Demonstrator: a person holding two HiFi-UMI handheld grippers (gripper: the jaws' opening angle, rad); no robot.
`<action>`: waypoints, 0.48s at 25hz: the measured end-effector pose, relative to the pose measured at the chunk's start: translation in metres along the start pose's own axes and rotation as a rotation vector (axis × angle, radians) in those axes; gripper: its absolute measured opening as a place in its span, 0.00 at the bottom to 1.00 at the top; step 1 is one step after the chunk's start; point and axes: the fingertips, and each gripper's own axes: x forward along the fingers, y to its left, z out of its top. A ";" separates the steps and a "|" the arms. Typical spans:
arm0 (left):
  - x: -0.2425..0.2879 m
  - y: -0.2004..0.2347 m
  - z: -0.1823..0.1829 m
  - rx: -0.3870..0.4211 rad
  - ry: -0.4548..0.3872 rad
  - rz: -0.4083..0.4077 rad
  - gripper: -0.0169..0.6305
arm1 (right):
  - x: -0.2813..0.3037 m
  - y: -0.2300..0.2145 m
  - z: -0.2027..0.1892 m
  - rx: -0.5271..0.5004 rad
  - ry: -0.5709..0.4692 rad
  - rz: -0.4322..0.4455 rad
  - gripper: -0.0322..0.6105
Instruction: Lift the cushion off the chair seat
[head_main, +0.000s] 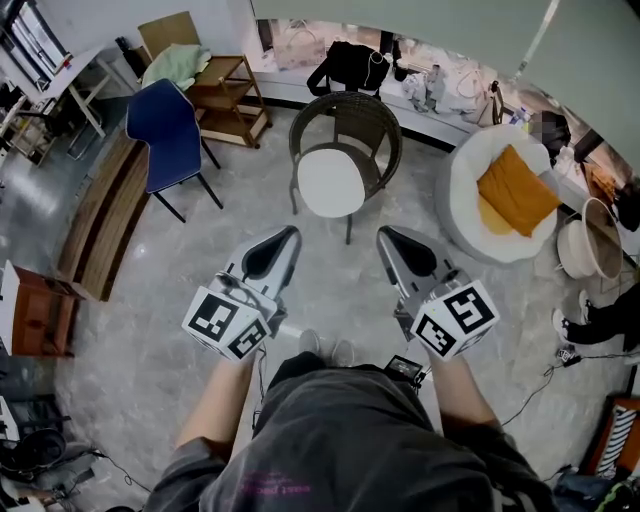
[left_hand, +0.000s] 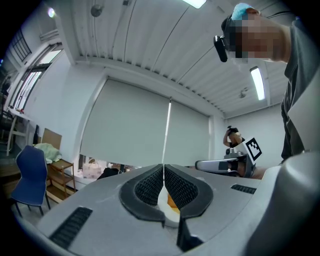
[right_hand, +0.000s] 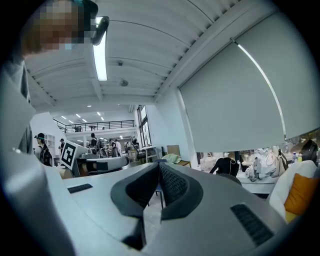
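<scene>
Cushion (head_main: 332, 182) on wicker chair (head_main: 352, 112) shows only in head view; left gripper (head_main: 289, 234), right gripper (head_main: 386, 235) clenched, empty.

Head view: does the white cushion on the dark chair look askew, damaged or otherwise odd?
Nothing stands out. The white cushion lies flat on the seat of the dark chair, inside its curved back, with no visible tear or stain.
</scene>
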 end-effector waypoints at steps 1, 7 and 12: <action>0.001 0.003 -0.002 -0.002 0.001 0.003 0.05 | 0.002 -0.001 -0.002 0.001 0.003 0.002 0.07; 0.007 0.023 -0.013 -0.026 0.013 0.021 0.05 | 0.017 -0.010 -0.013 0.008 0.034 0.007 0.07; 0.021 0.045 -0.019 -0.038 0.027 0.023 0.05 | 0.037 -0.025 -0.018 0.015 0.051 0.002 0.07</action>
